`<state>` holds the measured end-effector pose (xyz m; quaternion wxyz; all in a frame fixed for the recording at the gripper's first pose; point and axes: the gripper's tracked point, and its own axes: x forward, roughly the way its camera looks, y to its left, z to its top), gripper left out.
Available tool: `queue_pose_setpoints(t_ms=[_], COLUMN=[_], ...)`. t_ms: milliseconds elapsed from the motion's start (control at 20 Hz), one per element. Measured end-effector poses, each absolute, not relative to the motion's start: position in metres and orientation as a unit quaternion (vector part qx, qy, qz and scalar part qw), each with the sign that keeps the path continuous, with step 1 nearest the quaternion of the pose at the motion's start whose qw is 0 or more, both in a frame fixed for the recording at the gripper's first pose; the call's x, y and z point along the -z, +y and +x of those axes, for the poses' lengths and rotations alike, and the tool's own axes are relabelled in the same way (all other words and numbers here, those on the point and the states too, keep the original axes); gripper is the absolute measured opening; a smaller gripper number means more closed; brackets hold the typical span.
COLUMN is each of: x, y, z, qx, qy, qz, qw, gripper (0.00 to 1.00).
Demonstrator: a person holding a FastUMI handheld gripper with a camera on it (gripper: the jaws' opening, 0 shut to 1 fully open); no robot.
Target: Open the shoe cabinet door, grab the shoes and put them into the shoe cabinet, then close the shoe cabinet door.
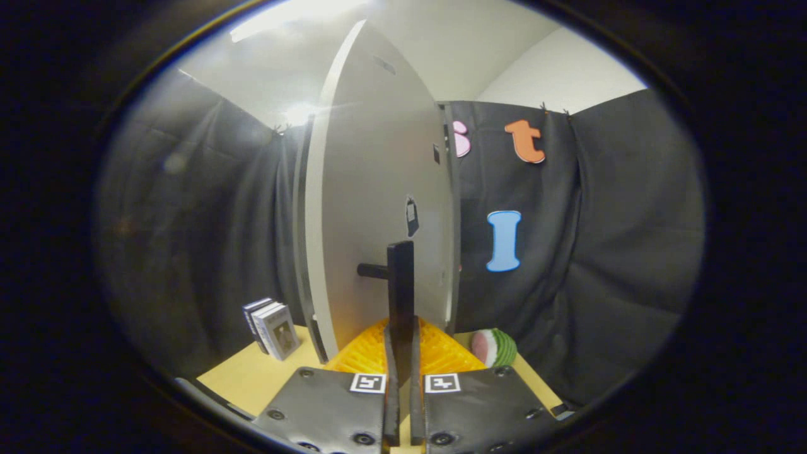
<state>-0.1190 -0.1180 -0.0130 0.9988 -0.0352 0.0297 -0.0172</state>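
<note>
The shoe cabinet door (372,189), a tall pale panel, stands almost edge-on just ahead of me and swung out from the cabinet's front edge (449,221). Its black upright handle (400,277) stands off the panel on a short black post. My gripper (403,353) is shut on the lower end of this handle, with one finger pressed on each side of the bar. The cabinet's inside is hidden behind the door.
An orange ribbed plastic piece (441,353) lies on the wooden tabletop (252,378) under the door. A watermelon-slice toy (495,347) sits to the right of it. Small upright boxes (272,328) stand to the left. Black cloth hangs all around.
</note>
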Motion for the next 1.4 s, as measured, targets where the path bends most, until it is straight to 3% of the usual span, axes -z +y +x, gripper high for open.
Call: queue_pose_setpoints(t_ms=[750,1400], x=[0.007,0.007], y=[-0.21,-0.243], z=[-0.127,-0.123], qx=[0.074,0.013], qy=[0.034,0.049], qz=[-0.014,0.032], qw=[0.997,0.998], gripper=[0.03,0.05])
